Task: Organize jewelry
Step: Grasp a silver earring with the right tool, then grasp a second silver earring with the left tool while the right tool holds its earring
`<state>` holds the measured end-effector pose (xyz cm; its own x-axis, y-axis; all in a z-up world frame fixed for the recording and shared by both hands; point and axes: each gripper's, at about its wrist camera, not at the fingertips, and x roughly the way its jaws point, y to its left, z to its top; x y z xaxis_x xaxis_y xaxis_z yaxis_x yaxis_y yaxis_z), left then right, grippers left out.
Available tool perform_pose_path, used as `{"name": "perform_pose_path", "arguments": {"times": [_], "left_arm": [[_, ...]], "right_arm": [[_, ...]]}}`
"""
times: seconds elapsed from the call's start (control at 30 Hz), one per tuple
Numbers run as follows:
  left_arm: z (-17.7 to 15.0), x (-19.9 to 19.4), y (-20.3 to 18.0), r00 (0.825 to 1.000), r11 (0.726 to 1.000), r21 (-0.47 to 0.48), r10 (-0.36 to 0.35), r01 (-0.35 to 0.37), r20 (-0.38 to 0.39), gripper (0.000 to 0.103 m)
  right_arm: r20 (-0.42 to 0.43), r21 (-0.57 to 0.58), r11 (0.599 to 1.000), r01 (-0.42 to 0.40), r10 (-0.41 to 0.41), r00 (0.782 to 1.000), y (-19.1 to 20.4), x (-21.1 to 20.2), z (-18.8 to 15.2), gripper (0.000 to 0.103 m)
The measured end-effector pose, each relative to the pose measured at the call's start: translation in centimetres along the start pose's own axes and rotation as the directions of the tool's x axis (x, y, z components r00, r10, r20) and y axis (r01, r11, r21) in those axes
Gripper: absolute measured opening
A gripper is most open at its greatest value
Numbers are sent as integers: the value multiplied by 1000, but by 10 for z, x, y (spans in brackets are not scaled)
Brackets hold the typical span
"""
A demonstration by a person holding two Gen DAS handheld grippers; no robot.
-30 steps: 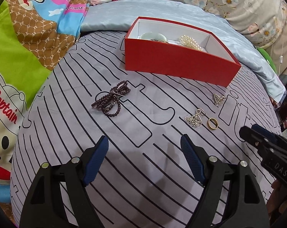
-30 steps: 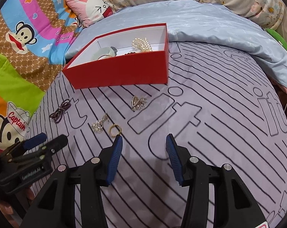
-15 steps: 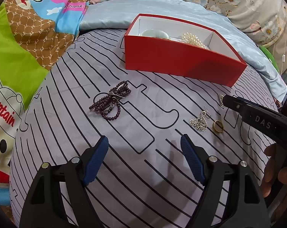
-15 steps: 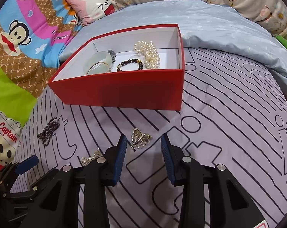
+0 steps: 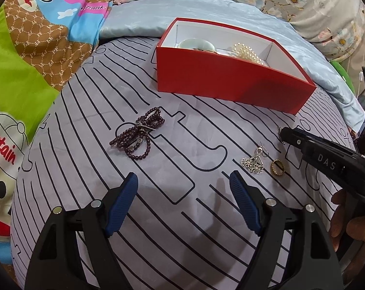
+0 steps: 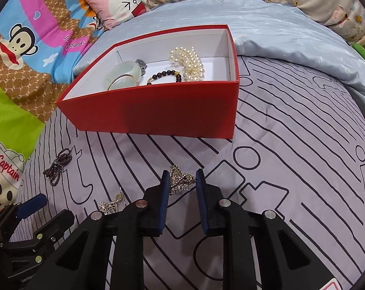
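- Straddling the gold brooch point(image 6: 180, 181), the right hand-held gripper point(image 6: 181, 183) sits part-open, not yet clamped, brooch lying crosswise between its pads.
- Left hand-held gripper point(image 5: 183, 189) gapes wide, farther off.

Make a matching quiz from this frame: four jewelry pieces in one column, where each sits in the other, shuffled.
Items:
1. pearl strand
2. dark purple bead bracelet
3. gold ring
4. rhinestone brooch

Places:
A. on the striped sheet, beside the silver flower earring
B. between the right gripper fingers
C. inside the red box
D. alone on the sheet, ahead of the open left gripper

Pairs: 1-C, 2-D, 3-A, 4-B
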<state>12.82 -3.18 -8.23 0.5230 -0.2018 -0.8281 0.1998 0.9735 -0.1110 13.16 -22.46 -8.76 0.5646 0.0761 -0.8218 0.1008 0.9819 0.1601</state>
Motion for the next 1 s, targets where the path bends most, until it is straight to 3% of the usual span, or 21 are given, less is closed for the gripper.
{"name": "perform_pose_path", "arguments": {"times": [0.33,1.0], "left_arm": [[0,0,-4,1000,1000,4,-3,3,-2,76],[6,5,-27,999,998,37,-44,44,7,75]], "right_arm": [[3,13,1000,-11,11,1000,-3,-11,-7,9],[15,77,997,-18,17,1000,-26,-49,-37,9]]}}
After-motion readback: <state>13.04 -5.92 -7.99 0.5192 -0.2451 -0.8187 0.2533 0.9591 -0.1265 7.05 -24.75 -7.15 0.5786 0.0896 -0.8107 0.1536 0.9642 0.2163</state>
